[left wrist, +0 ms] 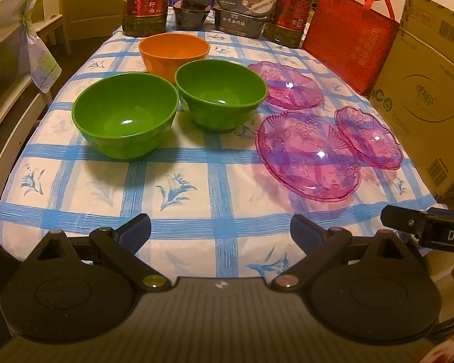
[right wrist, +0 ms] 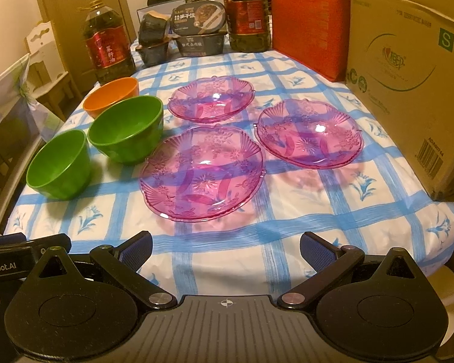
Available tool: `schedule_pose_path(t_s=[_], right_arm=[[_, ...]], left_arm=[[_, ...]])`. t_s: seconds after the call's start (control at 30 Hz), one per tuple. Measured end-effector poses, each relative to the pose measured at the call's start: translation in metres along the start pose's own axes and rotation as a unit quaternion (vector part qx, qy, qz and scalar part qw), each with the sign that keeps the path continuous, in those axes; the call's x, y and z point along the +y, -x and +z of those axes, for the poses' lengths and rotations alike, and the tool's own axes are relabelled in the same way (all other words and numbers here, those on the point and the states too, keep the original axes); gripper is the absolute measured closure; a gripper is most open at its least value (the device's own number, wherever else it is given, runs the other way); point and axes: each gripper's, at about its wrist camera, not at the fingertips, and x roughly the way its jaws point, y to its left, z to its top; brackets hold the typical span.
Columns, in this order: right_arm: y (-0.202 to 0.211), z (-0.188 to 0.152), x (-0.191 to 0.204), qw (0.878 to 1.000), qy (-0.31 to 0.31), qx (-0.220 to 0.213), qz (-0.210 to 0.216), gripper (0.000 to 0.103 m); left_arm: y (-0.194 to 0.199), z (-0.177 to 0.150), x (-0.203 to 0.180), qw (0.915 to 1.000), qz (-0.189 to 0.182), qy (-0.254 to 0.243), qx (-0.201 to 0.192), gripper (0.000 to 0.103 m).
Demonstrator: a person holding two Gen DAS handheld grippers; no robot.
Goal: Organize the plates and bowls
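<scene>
Both grippers, left gripper point(left wrist: 221, 233) and right gripper point(right wrist: 225, 249), hover spread wide at the table's point(left wrist: 196, 211) near edge; bowls point(left wrist: 125, 115) left, plates point(right wrist: 201, 174) right, probably nest like with like.

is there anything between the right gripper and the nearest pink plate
Nothing visible. The open right gripper hangs over the near table edge, and only bare blue-checked tablecloth lies between it and the nearest pink translucent plastic plate. The green plastic bowls sit off to the left of that path.

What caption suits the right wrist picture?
Open right gripper faces three pink plates and three bowls on a checked tablecloth.
</scene>
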Motion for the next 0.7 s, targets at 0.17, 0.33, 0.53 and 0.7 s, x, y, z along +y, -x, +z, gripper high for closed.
schedule_pose_path(t_s=[0.17,0.33,0.53,0.7], right_arm=[[-0.0003,0.0,0.0007,1.0,0.001,0.0,0.001,0.0],[-0.0009,-0.0001,0.0011,1.0,0.001,0.001,0.003,0.0],[-0.0003,0.0005,0.002,1.0,0.002,-0.001,0.003,0.0],[0.0002,0.0006,0.0024,1.0,0.003,-0.001,0.003,0.0]], left_arm=[[-0.0006,0.0003,0.0007,1.0,-0.005,0.003,0.002,0.005],[-0.0007,0.0002,0.0011,0.9999,-0.007,0.011,0.003,0.005],[-0.0003,0.0004,0.0023,0.9998,-0.011,0.016,0.003,0.005],[-0.0005,-0.0001,0.0021,0.9998,-0.01,0.019,0.003,0.005]])
